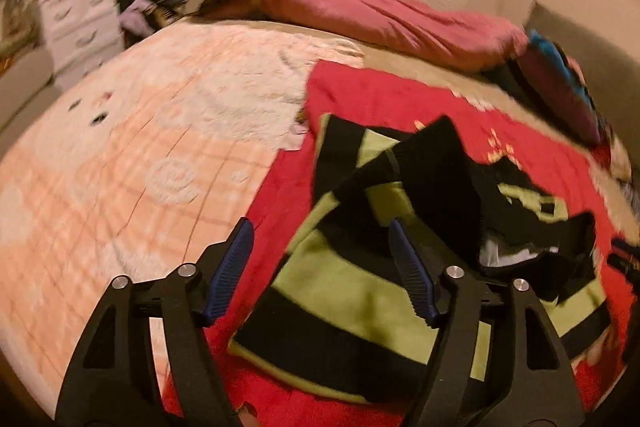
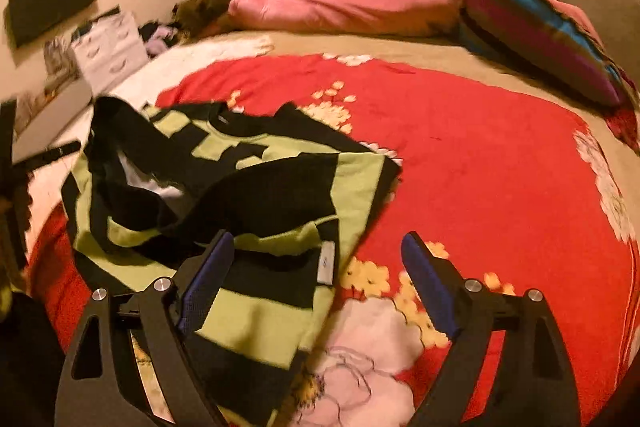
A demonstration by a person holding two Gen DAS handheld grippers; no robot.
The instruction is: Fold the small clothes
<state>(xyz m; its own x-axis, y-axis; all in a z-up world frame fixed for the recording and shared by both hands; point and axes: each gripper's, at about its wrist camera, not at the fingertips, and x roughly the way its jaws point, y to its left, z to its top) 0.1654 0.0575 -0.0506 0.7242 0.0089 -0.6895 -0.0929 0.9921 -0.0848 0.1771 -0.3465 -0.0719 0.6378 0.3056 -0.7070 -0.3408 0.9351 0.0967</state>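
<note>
Green-and-black striped knit garment (image 1: pixel 360 283), small and partly folded over itself, lies rumpled on a red fleece blanket printed with pale flowers (image 2: pixel 480 155), spread over the bed. A pale peach quilted cover (image 1: pixel 120 155) lies beside the blanket. The left claw (image 1: pixel 322 267) hangs over the garment's near edge with its blue-padded jaws apart, nothing pinched between them. The right claw (image 2: pixel 318 267) stands wide open too, one pad above the striped cloth, the other above the blanket. A small grey label (image 2: pixel 326 263) shows on the garment, its writing too blurred to read. A pink duvet (image 2: pixel 340 7) lies bunched along the far side.
</note>
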